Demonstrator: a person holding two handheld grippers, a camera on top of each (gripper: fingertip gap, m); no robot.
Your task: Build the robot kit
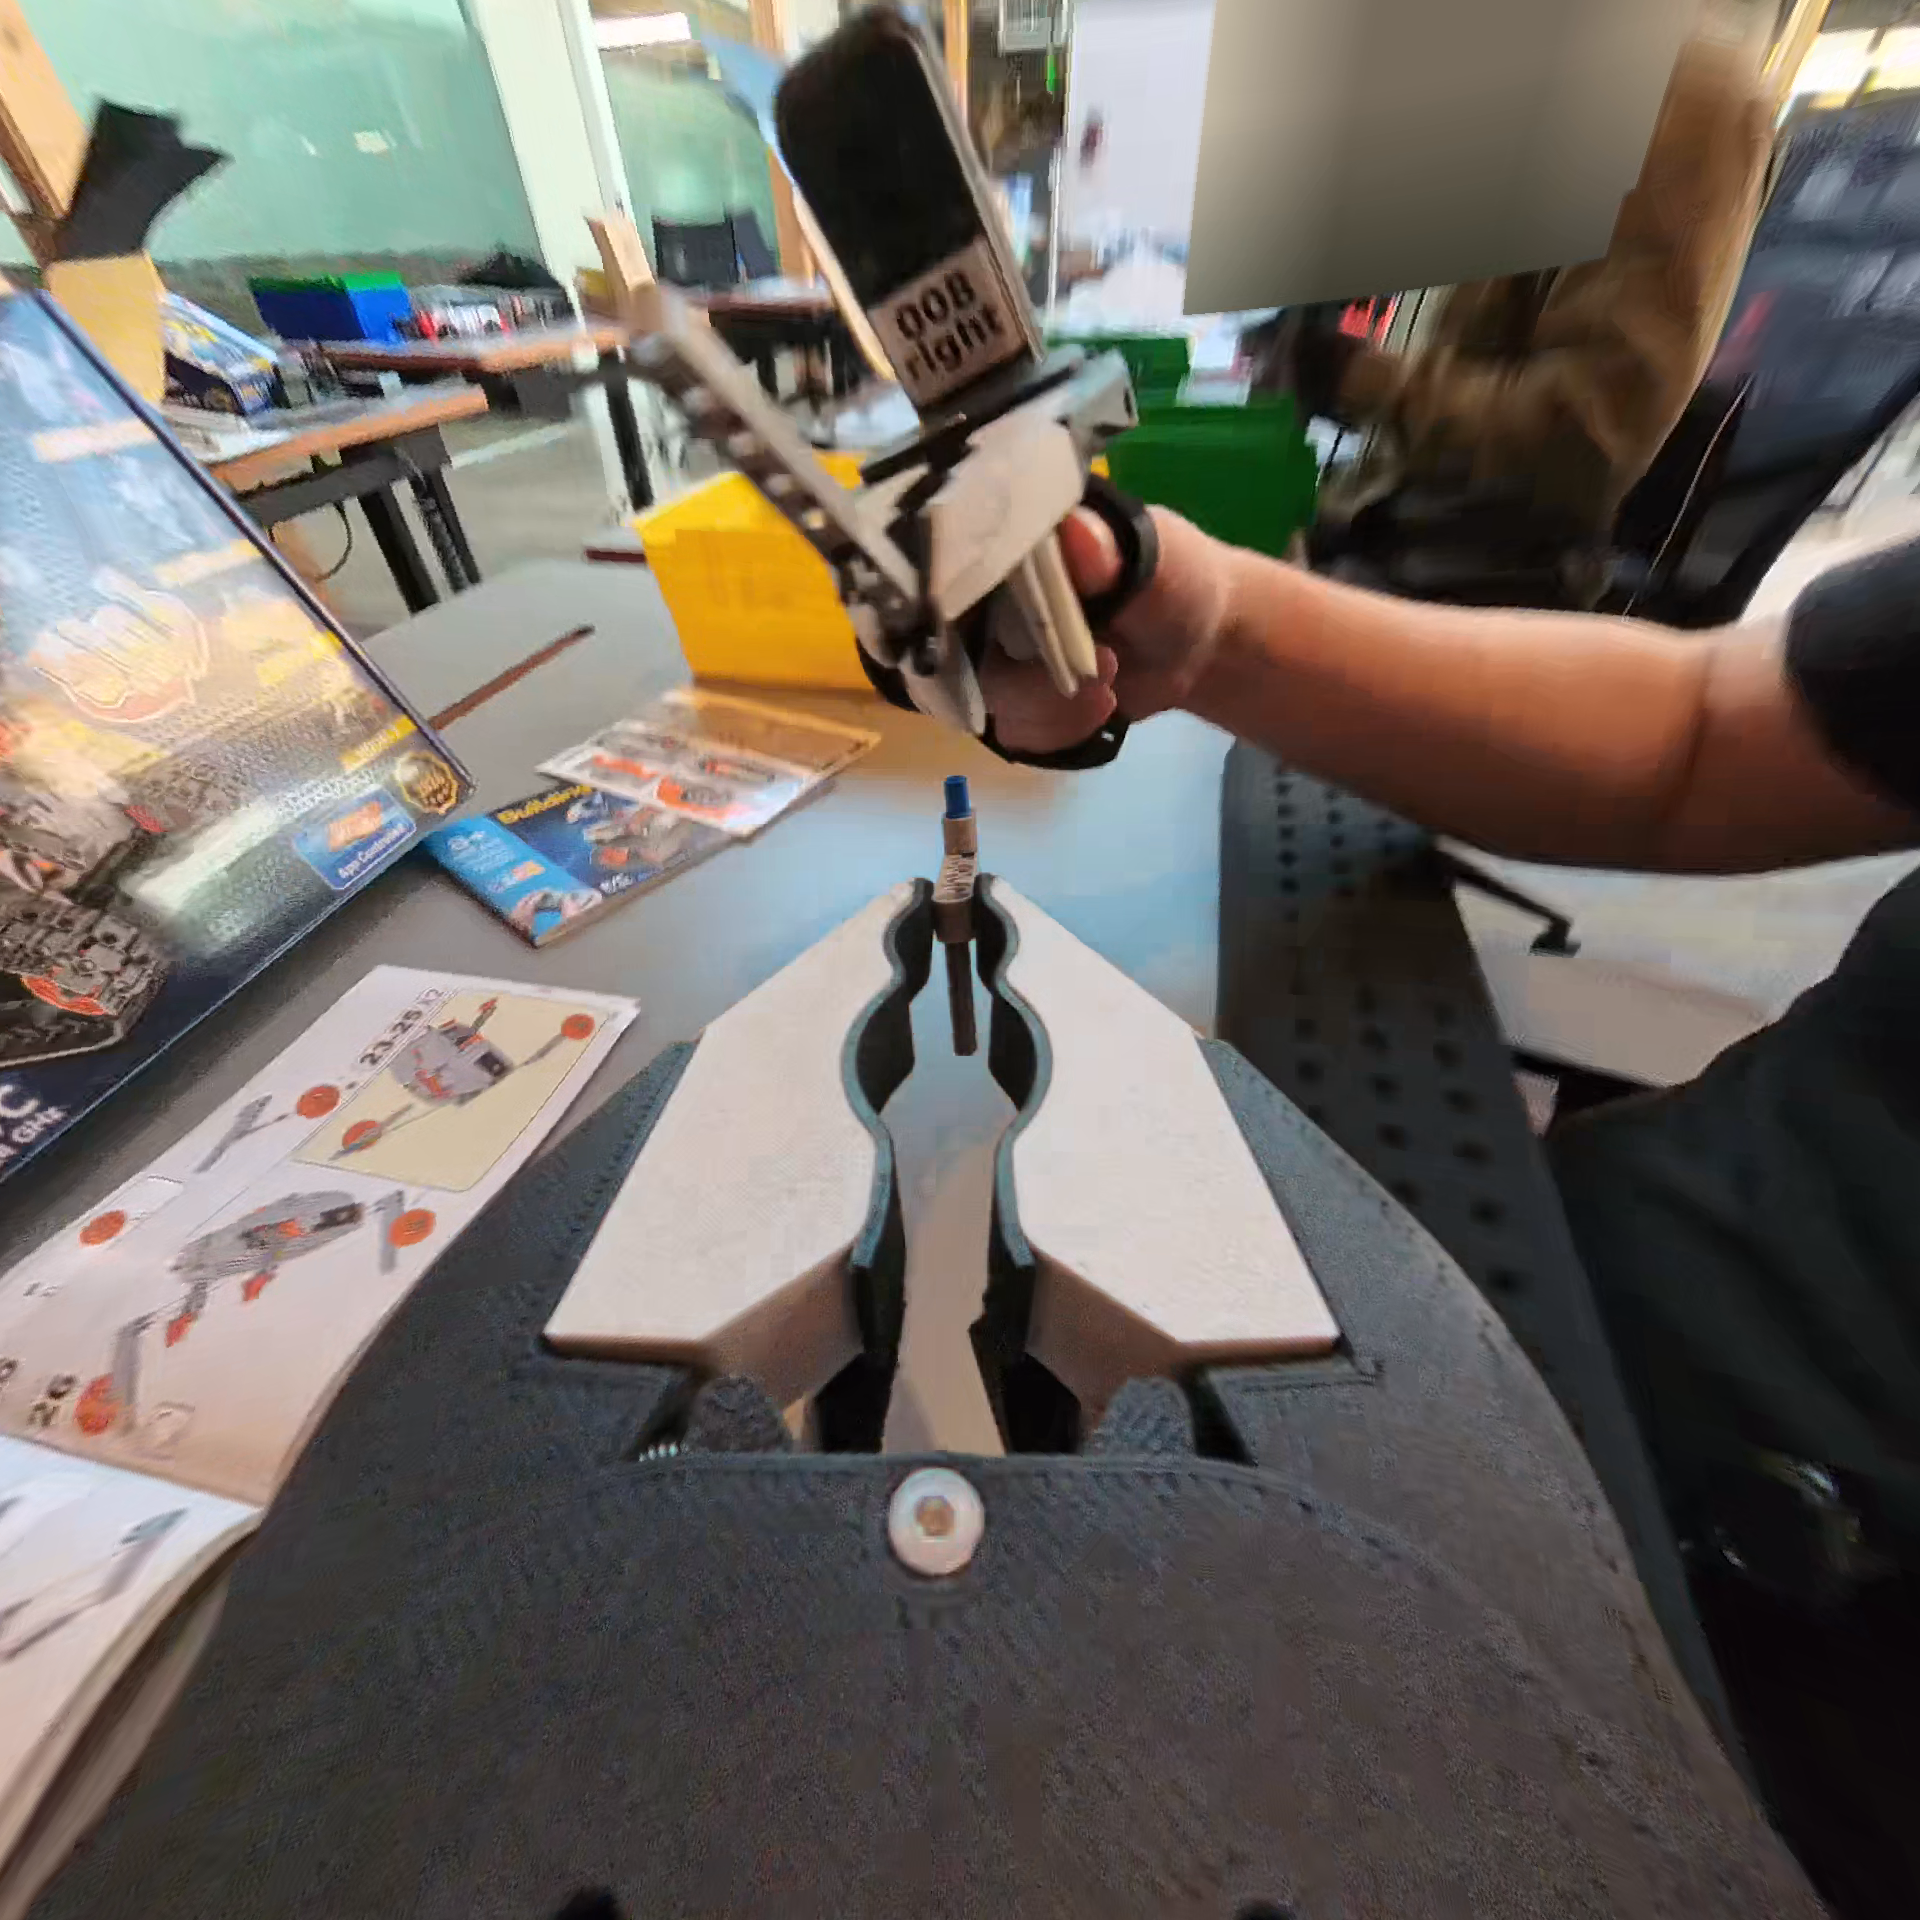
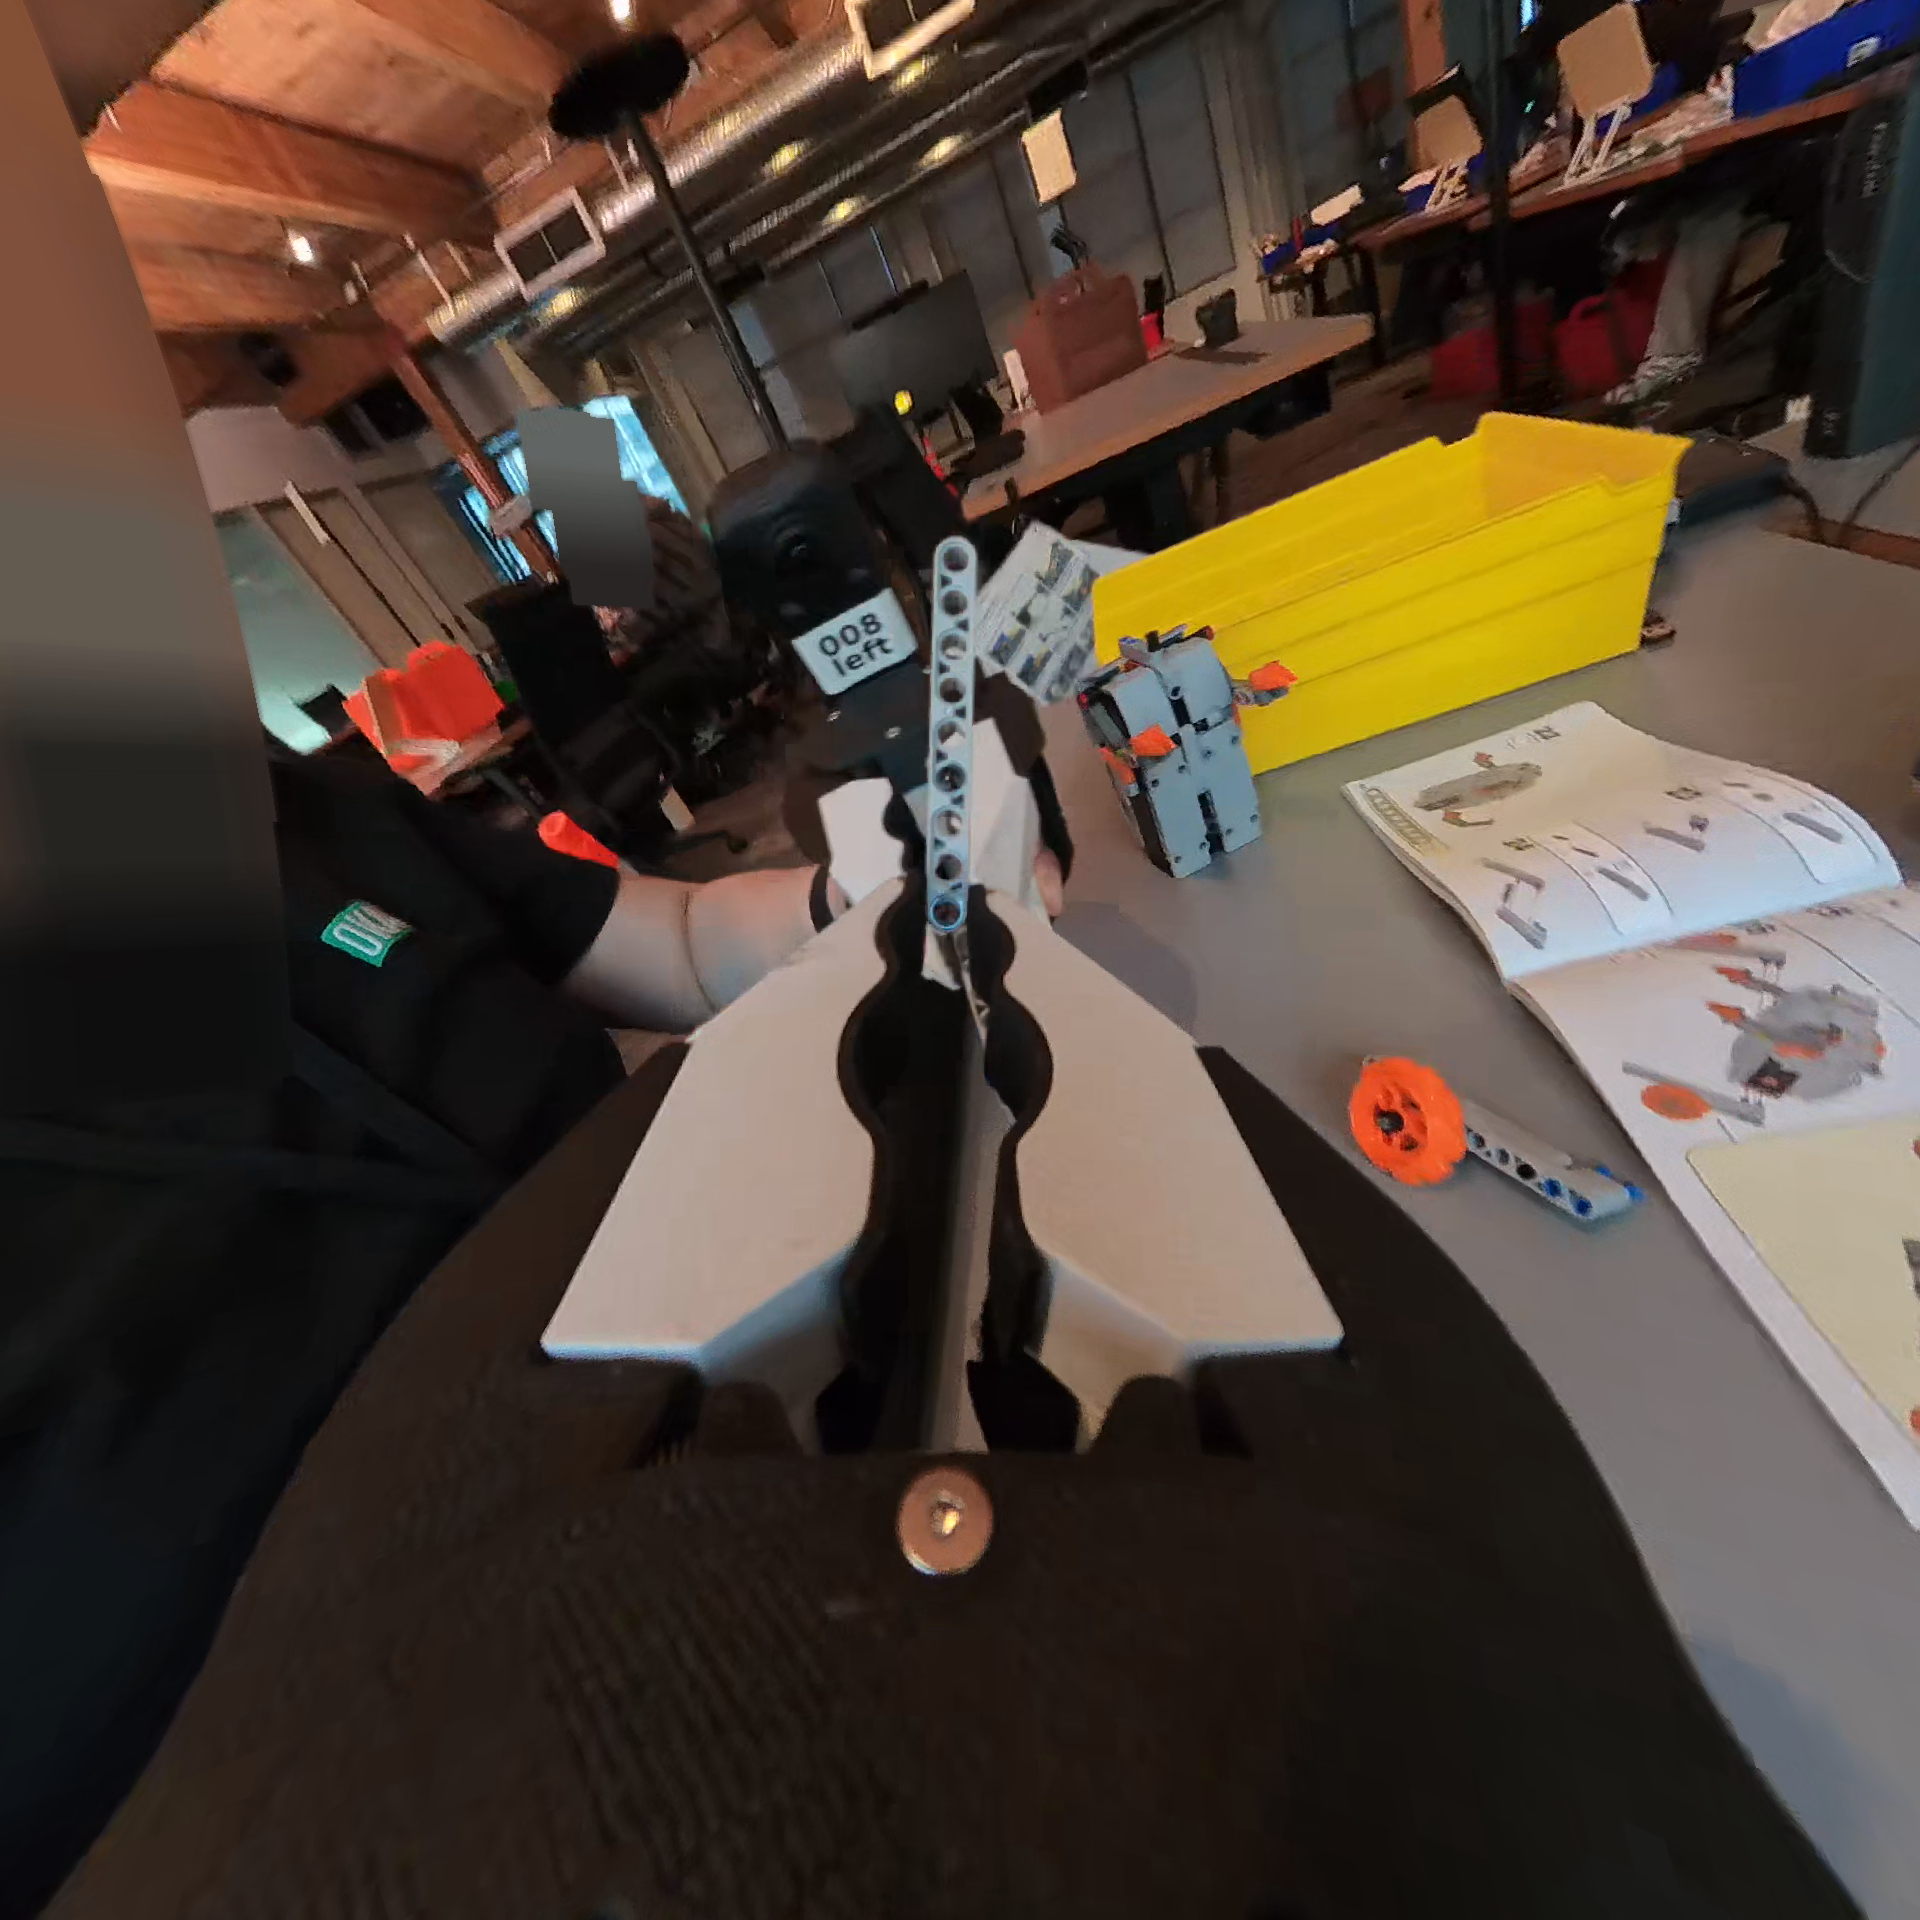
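Lettered items, wording withheld: 1 white label point(image 1: 951, 332) with dark characters on the black camera housing of the right gripper point(image 2: 951, 914); 1 matching white label point(image 2: 854, 644) on the left gripper point(image 1: 951, 894); 1 marked band, too small to read, on the grey pin point(image 1: 958, 914) in the left jaws; 1 dark toy-kit box point(image 1: 156, 727) with printed titles and badges, leaning at the worktop's left; 1 blue booklet point(image 1: 561, 852) with a title; 1 open instruction manual point(image 2: 1662, 914) with step numerals; 1 green patch point(image 2: 364, 932) on a black sleeve.
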